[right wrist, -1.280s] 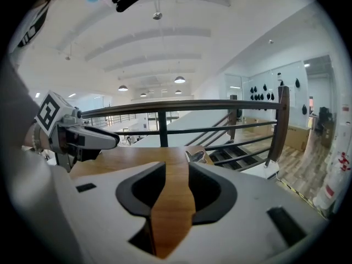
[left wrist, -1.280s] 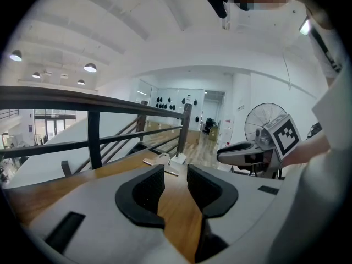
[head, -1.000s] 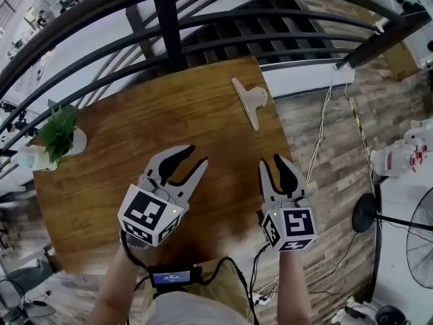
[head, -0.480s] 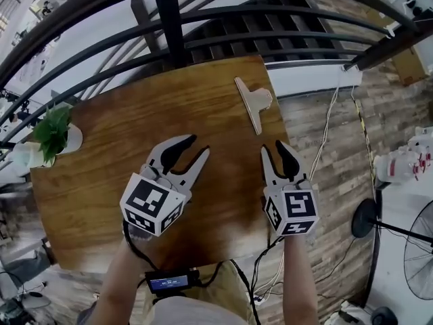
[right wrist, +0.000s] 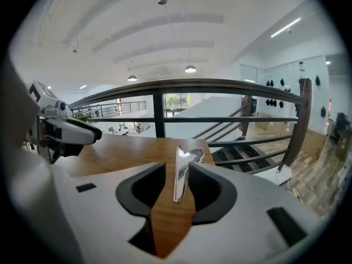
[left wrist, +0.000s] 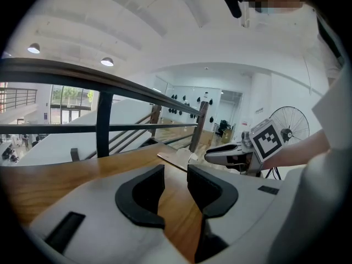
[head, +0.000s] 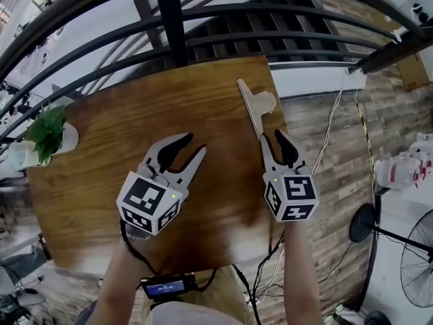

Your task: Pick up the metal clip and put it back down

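Observation:
The metal clip (head: 256, 107) lies flat on the wooden table (head: 135, 127) near its far right corner, with its wide handle end toward the railing. My right gripper (head: 271, 138) is open, and its jaws straddle the clip's narrow near end. In the right gripper view the clip (right wrist: 180, 175) stands as a thin bright strip between the two dark pads without being pressed. My left gripper (head: 193, 145) hovers open and empty over the middle of the table. In the left gripper view, the clip (left wrist: 176, 159) and the right gripper (left wrist: 231, 154) are ahead to the right.
A small potted plant (head: 47, 131) stands at the table's left edge. A dark metal railing (head: 169, 19) runs along the far side, with stairs beyond. The table's right edge drops to a plank floor with cables and a standing fan (head: 406, 249).
My right gripper has moved forward toward the clip, and the clip's near end now lies between its jaws. The left gripper has kept its place.

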`<action>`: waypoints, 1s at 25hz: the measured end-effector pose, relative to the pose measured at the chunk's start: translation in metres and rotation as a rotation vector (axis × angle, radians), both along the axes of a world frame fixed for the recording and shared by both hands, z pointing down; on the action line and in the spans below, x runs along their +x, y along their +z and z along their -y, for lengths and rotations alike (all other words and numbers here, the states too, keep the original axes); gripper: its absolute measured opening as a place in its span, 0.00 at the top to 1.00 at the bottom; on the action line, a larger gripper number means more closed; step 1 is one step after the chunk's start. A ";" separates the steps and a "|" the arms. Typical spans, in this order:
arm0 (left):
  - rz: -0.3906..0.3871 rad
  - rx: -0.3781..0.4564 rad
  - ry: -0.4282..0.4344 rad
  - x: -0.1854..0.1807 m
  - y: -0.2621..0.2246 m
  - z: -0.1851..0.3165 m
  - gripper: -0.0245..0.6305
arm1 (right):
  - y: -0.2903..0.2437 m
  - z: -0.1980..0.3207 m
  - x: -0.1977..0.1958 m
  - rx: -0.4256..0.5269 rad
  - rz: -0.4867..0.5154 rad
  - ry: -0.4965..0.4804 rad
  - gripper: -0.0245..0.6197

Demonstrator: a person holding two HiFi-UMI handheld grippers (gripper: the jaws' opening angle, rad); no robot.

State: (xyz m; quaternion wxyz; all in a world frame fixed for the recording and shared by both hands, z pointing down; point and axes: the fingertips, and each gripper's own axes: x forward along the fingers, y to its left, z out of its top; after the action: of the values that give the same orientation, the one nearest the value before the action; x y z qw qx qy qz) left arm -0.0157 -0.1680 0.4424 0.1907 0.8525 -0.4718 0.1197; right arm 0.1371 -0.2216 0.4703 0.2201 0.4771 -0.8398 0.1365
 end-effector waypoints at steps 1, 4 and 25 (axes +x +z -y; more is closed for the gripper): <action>-0.001 0.000 -0.003 -0.001 0.001 0.001 0.76 | 0.002 0.004 0.000 -0.001 -0.003 0.002 0.75; 0.000 -0.001 -0.007 -0.002 0.004 0.004 0.76 | 0.009 0.015 0.002 -0.008 -0.009 0.010 0.75; -0.005 -0.015 -0.028 0.000 0.019 0.021 0.76 | 0.046 0.074 0.002 -0.080 0.039 0.033 0.70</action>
State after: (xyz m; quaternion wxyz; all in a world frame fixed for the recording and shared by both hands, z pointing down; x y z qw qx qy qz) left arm -0.0157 -0.1891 0.4614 0.1999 0.8448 -0.4821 0.1183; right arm 0.1394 -0.2957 0.5164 0.2203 0.4790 -0.8298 0.1829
